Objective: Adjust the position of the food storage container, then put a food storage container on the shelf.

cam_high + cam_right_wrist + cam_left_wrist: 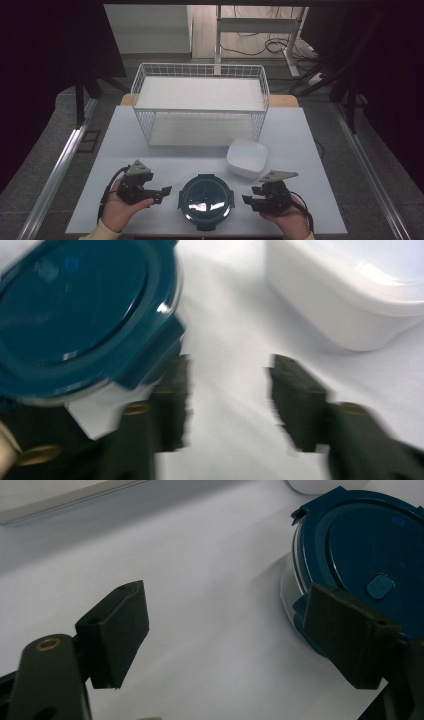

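Between the L tongs & R tongs, both wide w/ nothing held, sits the round blue box, whose lid clip could slip if a jaw grabs only its edge.

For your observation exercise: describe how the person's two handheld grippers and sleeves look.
Both the left gripper and the right gripper are black with blocky two-jaw ends, each topped by a grey three-cornered plate and trailing a black cable. Pale cream sleeve cuffs show at the wrists.
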